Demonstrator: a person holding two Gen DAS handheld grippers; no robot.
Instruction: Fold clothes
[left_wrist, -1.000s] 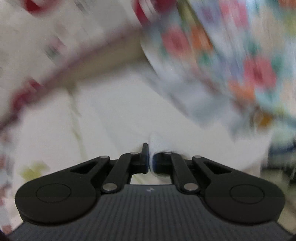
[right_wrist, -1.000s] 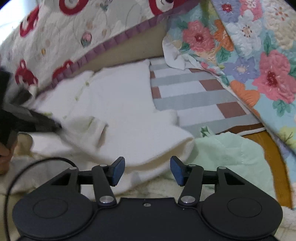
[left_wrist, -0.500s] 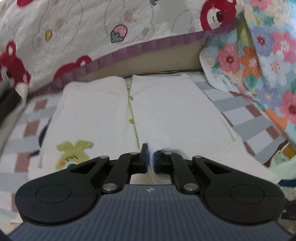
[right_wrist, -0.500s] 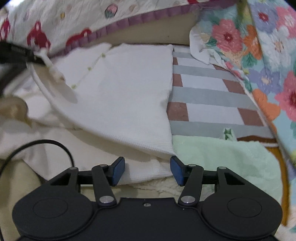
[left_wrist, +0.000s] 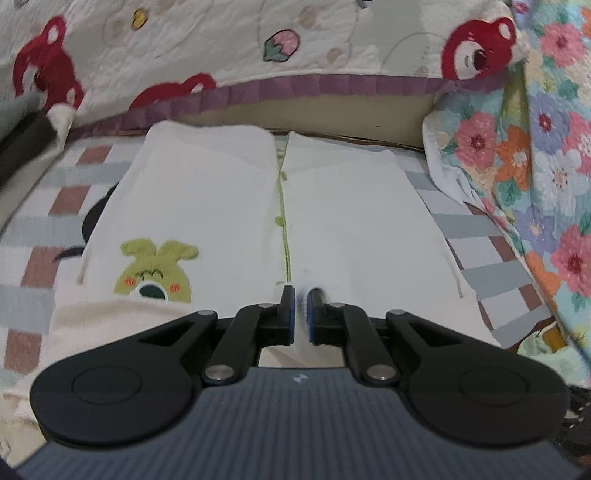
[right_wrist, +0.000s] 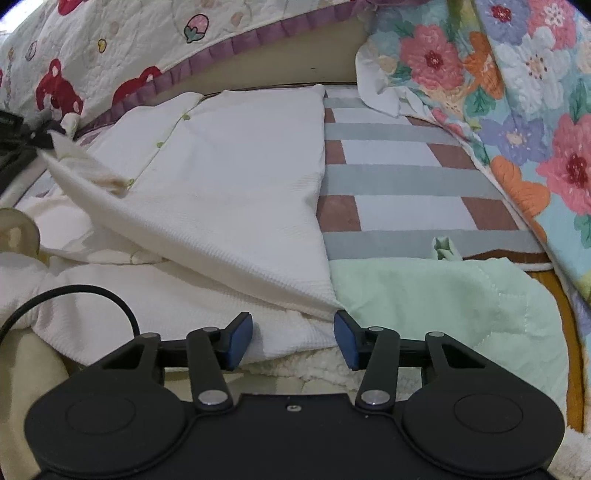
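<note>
On the striped mat (right_wrist: 399, 184), left claw (left_wrist: 301, 295) pinches the white cardigan (left_wrist: 207, 206); right claw (right_wrist: 293, 332) gapes empty.

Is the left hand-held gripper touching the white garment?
Touching. The left wrist view shows the left hand-held gripper pinching a fold of the white garment between nearly closed fingers.

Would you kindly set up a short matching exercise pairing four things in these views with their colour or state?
Things:
1. left gripper
2. right gripper
3. white cardigan
4. mint green cloth

States:
A. lying beside the cardigan's right edge
B. open over fabric
C. spread flat, green buttons down the middle
D. shut on a pinch of white fabric

Pairs: 1-D, 2-B, 3-C, 4-A
</note>
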